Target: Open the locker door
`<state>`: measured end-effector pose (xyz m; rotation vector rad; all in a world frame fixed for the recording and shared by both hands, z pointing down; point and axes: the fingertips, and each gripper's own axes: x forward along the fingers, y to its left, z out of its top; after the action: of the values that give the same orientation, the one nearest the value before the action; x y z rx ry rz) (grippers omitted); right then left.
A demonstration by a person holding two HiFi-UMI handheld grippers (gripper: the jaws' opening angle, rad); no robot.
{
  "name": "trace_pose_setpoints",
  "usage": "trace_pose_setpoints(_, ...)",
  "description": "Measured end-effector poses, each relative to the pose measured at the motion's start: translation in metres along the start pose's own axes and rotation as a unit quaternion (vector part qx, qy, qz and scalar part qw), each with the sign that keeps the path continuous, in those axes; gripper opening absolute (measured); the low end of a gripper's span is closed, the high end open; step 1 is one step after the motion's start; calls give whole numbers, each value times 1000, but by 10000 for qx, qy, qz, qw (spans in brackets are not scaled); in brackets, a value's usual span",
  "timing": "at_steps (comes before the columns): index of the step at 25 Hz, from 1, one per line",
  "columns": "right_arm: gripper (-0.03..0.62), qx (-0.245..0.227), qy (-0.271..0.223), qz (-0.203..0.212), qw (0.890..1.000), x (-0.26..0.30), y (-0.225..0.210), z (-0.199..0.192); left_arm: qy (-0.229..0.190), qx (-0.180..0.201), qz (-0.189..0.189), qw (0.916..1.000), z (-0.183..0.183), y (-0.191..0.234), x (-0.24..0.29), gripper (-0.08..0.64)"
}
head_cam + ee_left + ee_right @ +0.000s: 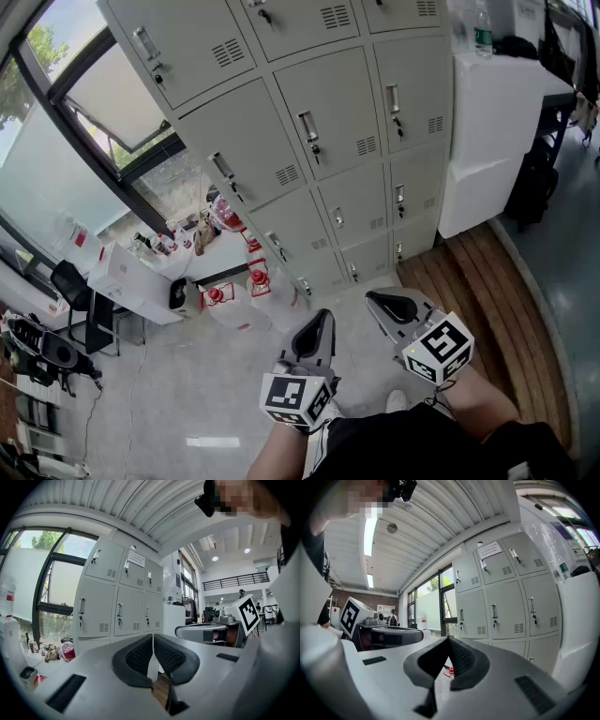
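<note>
Left gripper (322, 323) and right gripper (379, 302): both pairs of jaws are seen pressed together with nothing between them. They are held well apart from the bank of pale grey sheet-steel lockers (328, 117), where every door is shut. A door is judged light, stiff and hinged. It is best taken by its slim vertical metal handle (307, 127), likely slippery. The lowest locker rows are shown only in the head view. The white paper notice (489, 550) on an upper door is shown only in the gripper views.

The left tongs (322, 323) and the right tongs (380, 302) are held low in front of the person's body, side by side and pointing level, the left a little nearer the body. Each pair of jaws is closed tip to tip with nothing between them. The bare left forearm (279, 457) and right forearm (480, 401) reach forward behind them.
</note>
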<state>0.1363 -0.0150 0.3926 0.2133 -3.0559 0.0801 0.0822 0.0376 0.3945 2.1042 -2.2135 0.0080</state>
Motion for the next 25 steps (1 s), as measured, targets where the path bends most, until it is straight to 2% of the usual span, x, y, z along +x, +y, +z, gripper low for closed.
trace_pose_setpoints(14,54,21,36,-56,10000,10,7,1,23,-89,-94,9999,-1,12,-2,23)
trace_pose_setpoints(25,54,8,37,-221,9997,67,26,13,-36,-126,-207,9997,9,74,-14,23)
